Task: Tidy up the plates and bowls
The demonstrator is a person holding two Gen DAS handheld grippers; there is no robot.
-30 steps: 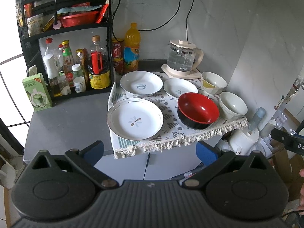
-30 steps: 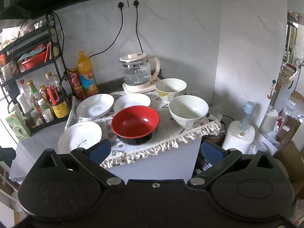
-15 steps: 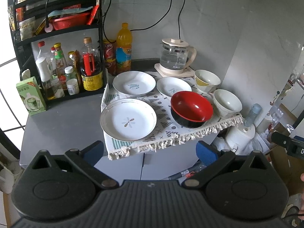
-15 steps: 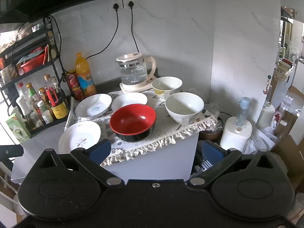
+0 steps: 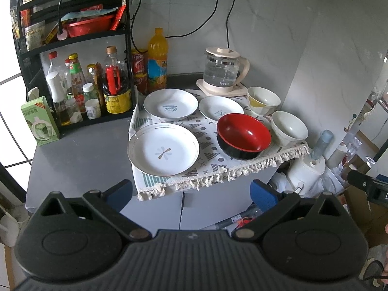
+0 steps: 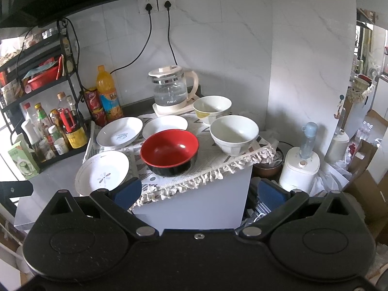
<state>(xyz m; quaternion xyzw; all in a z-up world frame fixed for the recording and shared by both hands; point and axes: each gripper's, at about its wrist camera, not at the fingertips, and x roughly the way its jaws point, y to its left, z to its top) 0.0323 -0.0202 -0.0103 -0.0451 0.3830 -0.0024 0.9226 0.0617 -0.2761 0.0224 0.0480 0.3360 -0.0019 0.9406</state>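
Red inside and black outside, the glossy bowl (image 6: 169,152) sits on the patterned fringed cloth (image 5: 213,167) covering your grey desk (image 5: 72,155), just in front of the small white plate (image 6: 165,126). Your large white plate with a flower mark (image 5: 163,149) lies at the cloth's near left corner; the white plate with blue lettering (image 5: 170,107) rests behind it. Two white bowls stand to the right: the plain white bowl (image 6: 234,134) near the fringe, the white bowl with a yellow patch (image 6: 212,106) beside the glass kettle (image 6: 172,91). Your left gripper (image 5: 191,191) and right gripper (image 6: 198,190) both hover short of the desk, jaws spread wide, holding nothing.
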